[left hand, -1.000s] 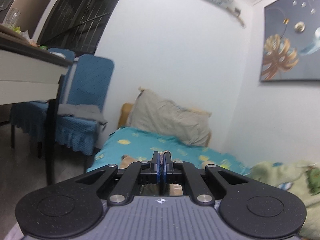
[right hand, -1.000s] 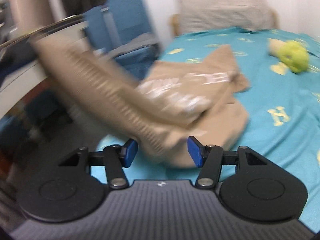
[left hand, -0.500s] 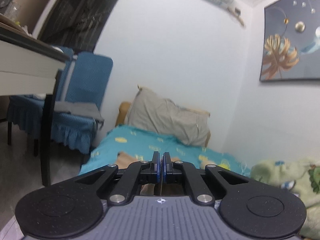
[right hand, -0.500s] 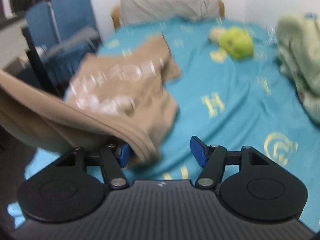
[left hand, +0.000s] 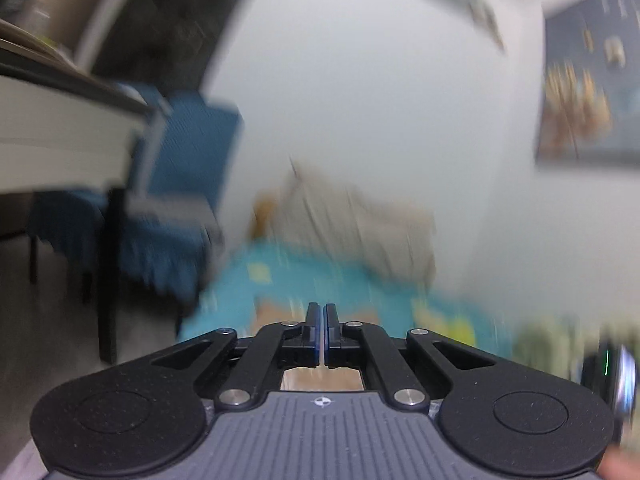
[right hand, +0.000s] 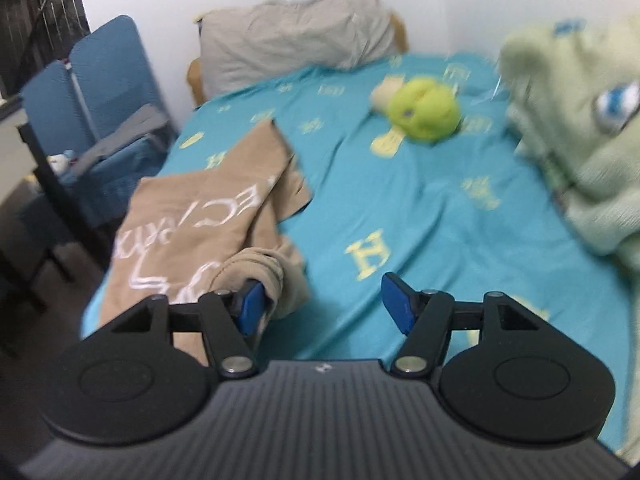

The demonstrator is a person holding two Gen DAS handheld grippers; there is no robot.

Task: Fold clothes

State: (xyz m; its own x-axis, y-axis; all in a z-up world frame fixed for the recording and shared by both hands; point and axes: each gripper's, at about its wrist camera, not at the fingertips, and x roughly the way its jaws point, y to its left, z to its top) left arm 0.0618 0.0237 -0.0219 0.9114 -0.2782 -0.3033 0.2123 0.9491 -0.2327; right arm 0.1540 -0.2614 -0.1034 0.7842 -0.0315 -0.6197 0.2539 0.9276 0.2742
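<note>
A tan garment (right hand: 208, 216) with white lettering lies crumpled on the left side of the teal bed sheet (right hand: 420, 216). A ribbed cuff of it bunches against the left blue pad of my right gripper (right hand: 326, 302), which is open just above the sheet, right of the garment. My left gripper (left hand: 323, 328) has its jaws together; tan cloth (left hand: 320, 378) shows below them, so it seems shut on the garment. The left wrist view is blurred by motion.
A grey pillow (right hand: 296, 36) lies at the bed's head. A green plush toy (right hand: 424, 110) sits mid-bed. A pale green blanket (right hand: 580, 128) is heaped at the right. Blue chairs (right hand: 108, 92) and a table (left hand: 60, 128) stand left of the bed.
The garment has dropped from the air onto the bed. My right gripper stayed open and swung right over the sheet. The left wrist view turned blurry with motion.
</note>
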